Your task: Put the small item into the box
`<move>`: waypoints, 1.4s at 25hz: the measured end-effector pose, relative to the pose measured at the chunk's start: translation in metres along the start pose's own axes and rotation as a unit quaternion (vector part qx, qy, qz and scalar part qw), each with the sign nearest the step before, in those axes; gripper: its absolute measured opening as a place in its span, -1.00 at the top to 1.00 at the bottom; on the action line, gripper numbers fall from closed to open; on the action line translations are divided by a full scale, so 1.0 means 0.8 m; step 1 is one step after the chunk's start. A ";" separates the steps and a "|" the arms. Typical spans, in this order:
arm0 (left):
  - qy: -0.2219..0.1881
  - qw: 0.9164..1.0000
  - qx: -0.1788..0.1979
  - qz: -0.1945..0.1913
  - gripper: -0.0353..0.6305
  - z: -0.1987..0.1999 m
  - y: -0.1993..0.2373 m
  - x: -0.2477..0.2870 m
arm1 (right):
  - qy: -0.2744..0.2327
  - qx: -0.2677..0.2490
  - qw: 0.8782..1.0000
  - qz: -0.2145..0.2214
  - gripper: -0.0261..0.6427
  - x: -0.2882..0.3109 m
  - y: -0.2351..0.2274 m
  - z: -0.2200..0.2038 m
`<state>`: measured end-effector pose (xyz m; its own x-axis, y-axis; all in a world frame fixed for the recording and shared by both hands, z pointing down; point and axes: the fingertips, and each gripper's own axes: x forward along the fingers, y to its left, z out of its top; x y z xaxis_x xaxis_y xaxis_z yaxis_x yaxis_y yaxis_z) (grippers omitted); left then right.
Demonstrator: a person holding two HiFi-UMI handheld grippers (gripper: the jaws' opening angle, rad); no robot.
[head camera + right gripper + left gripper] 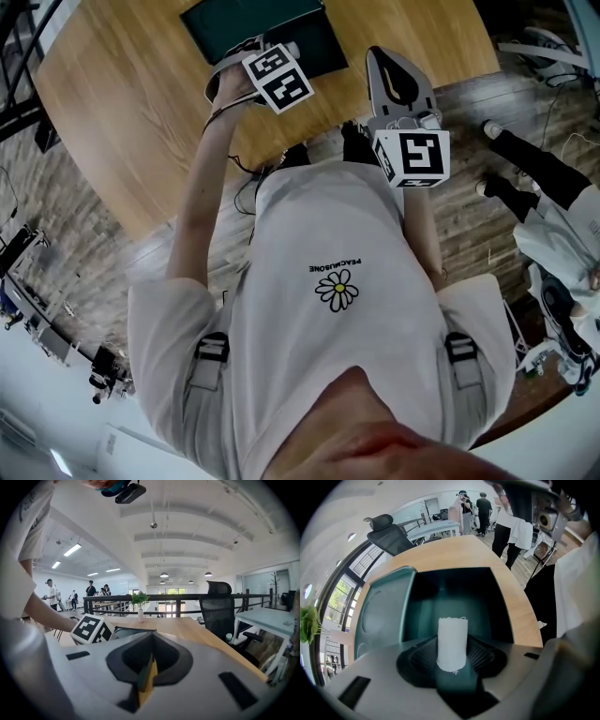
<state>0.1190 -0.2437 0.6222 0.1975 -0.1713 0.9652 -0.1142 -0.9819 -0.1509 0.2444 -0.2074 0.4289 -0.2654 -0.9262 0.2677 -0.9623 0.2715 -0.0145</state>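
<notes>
A small white cylinder (452, 634) stands upright between the jaws of my left gripper (452, 654), which is shut on it. Directly beneath it lies the open dark green box (457, 597), its lid (382, 613) folded out to the left. In the head view the left gripper (246, 58) hovers over the box (314, 37) on the wooden table (122, 103). My right gripper (379, 56) is held off the table's near edge. Its jaws (147, 665) are shut with nothing in them, and the left gripper's marker cube (91, 629) shows ahead.
A black office chair (389, 534) stands behind the table and appears again as a chair (218, 606) to the right. A potted plant (139, 599) sits at the table's far end. People stand in the background (464, 506). Another person (553, 187) is at the right.
</notes>
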 end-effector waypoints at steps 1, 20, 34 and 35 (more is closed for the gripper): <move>-0.002 1.000 -0.002 -0.002 0.29 0.001 -0.001 0.001 | 0.000 0.002 1.000 -0.001 0.90 -0.001 -0.002 -0.001; -0.089 0.996 -0.026 0.016 0.25 0.052 0.013 -0.061 | -0.013 -0.006 1.000 0.004 0.90 -0.001 0.003 0.012; -0.297 0.939 -0.084 0.153 0.46 0.117 0.073 -0.260 | -0.080 -0.044 0.996 0.006 0.90 -0.001 0.014 0.081; -0.310 0.932 -0.093 0.166 0.52 0.118 0.075 -0.274 | -0.086 -0.048 0.995 0.008 0.90 0.000 0.016 0.087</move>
<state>0.1608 -0.2725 0.3815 0.6390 -0.5326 0.5550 -0.4238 -0.8459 -0.3238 0.2283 -0.2220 0.3614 -0.2956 -0.9501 0.0999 -0.9497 0.3036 0.0770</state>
